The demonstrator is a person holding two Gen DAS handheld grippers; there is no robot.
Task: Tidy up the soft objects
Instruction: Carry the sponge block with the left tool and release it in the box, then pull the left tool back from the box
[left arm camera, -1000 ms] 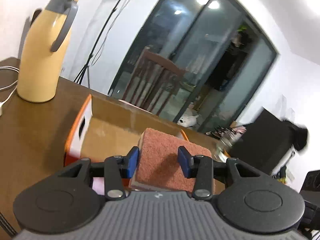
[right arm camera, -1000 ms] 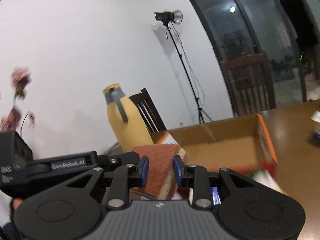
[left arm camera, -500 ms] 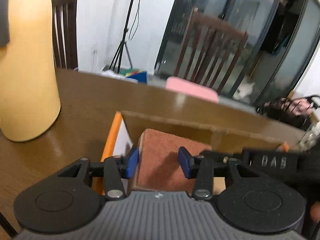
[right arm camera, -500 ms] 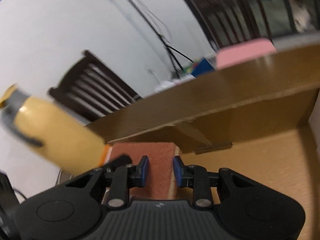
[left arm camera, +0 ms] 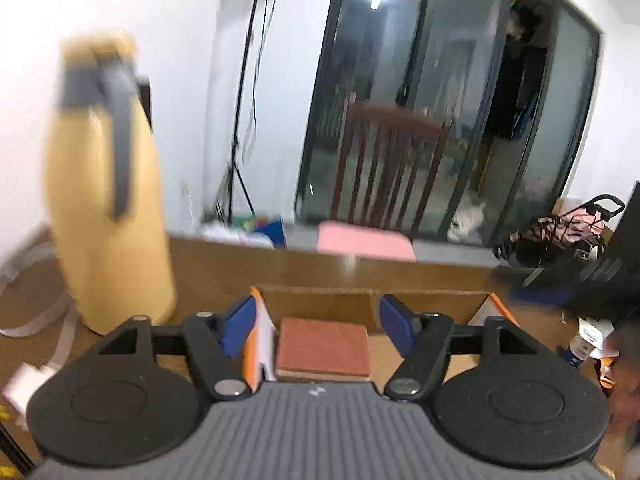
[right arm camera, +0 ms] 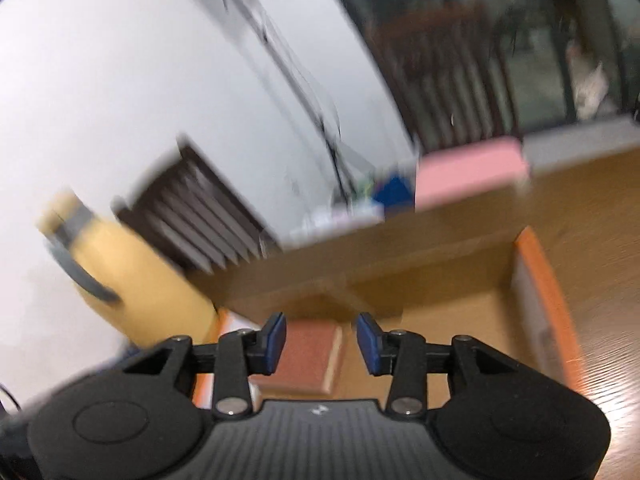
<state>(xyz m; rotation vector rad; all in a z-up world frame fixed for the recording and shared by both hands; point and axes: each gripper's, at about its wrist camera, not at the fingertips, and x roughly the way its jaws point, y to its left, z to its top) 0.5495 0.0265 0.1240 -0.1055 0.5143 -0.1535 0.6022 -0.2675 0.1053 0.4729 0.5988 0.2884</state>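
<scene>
- Now sitting on a brown wooden table (left arm camera: 208,272): an open cardboard box (left arm camera: 372,304) with orange outer sides, taken below as the landmark for every place.
- Standing just left of the box: a tall yellow jug (left arm camera: 108,200) with a grey handle, blurred in both views.
- Beyond the far wall of the box, past the table edge: a wooden chair (left arm camera: 388,168) with a pink cushion (left arm camera: 364,242).
- Lying flat on the floor of the box, close to its left wall: a reddish-brown sponge (left arm camera: 323,347) with a pale layer underneath, also seen from the right wrist (right arm camera: 308,354). Touched by no finger in either view.
- Hanging above the near side of the box, over the sponge: left gripper (left arm camera: 318,326), fingers spread wide, blue pads well clear of the sponge on both sides, nothing pinched.
- Hanging above the same spot: right gripper (right arm camera: 321,344), fingers parted, sponge showing through the gap, nothing pinched.
- Judged from this: one soft thing stowed, that placement done.
- Off the right side of the box: a few small items (left arm camera: 588,340), too blurred to name as soft or not.
- Left to do: cannot tell, with no other soft thing plainly in sight.
</scene>
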